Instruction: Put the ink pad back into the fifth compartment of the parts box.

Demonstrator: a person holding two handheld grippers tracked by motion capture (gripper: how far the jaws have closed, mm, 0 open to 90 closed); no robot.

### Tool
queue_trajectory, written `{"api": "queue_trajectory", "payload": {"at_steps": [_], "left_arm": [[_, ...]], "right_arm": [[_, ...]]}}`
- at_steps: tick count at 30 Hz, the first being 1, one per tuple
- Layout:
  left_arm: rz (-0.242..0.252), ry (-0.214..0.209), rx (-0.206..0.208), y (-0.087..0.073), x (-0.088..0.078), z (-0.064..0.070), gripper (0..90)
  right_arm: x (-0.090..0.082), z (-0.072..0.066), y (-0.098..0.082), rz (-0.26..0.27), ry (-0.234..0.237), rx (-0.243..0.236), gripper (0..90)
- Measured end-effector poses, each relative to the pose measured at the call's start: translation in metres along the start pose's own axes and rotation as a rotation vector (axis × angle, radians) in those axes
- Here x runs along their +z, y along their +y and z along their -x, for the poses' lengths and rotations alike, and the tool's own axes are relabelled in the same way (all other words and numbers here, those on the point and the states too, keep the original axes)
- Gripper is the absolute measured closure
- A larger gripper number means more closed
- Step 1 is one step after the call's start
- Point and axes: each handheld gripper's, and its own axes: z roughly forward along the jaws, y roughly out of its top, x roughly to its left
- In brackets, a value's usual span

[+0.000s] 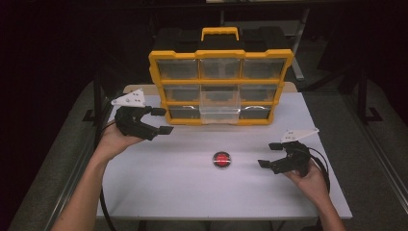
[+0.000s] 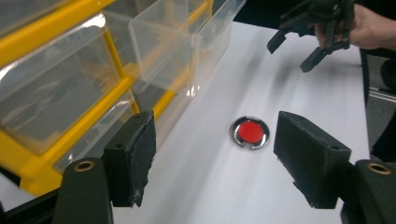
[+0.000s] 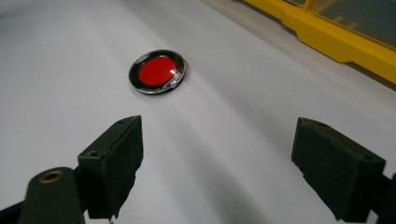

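High view: the yellow drawer organizer [image 1: 221, 86] stands on the desk [image 1: 168, 183], 1 clear middle drawer [image 1: 220, 102] pulled out, contents unreadable. Both the left claw [image 1: 162, 120] and right claw [image 1: 270, 155] gape empty. A red disc [image 1: 222, 159] lies between them.

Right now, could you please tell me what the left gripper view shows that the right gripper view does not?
Left gripper view alone: the clear pulled-out drawer of the yellow organizer, and the right gripper, open, in a hand. Right gripper view alone: that gripper's own black pads, spread apart with nothing between them. Both share the red disc lying flat on the white table, plus part of the organizer's yellow frame.
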Motion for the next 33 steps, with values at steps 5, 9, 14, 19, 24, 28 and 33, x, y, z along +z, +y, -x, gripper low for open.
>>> {"api": "queue_trajectory", "payload": {"at_steps": [5,9,14,19,24,28,33], "left_arm": [[0.01,0.023,-0.027,-0.012,0.0,0.003,28.6],[0.022,0.053,-0.055,-0.025,-0.002,0.005,27.0],[0.023,0.084,-0.062,-0.038,-0.005,0.012,26.4],[0.031,0.109,-0.063,-0.046,-0.007,0.017,24.8],[0.023,0.115,-0.075,-0.053,-0.005,0.019,23.3],[0.018,0.121,-0.082,-0.063,-0.004,0.021,23.3],[0.012,0.123,-0.081,-0.069,-0.003,0.023,23.6]], "right_arm": [[0.003,-0.002,0.002,-0.016,0.014,-0.006,14.8],[0.003,-0.002,0.003,-0.032,0.023,-0.005,14.2],[0.002,-0.003,0.002,-0.032,0.024,-0.005,14.1],[0.001,-0.004,0.003,-0.032,0.024,-0.017,14.0],[0.002,-0.004,0.006,-0.041,0.03,-0.013,13.9],[0.004,-0.006,0.011,-0.052,0.042,-0.034,13.9],[0.006,-0.01,0.019,-0.063,0.051,-0.043,13.9]]}}
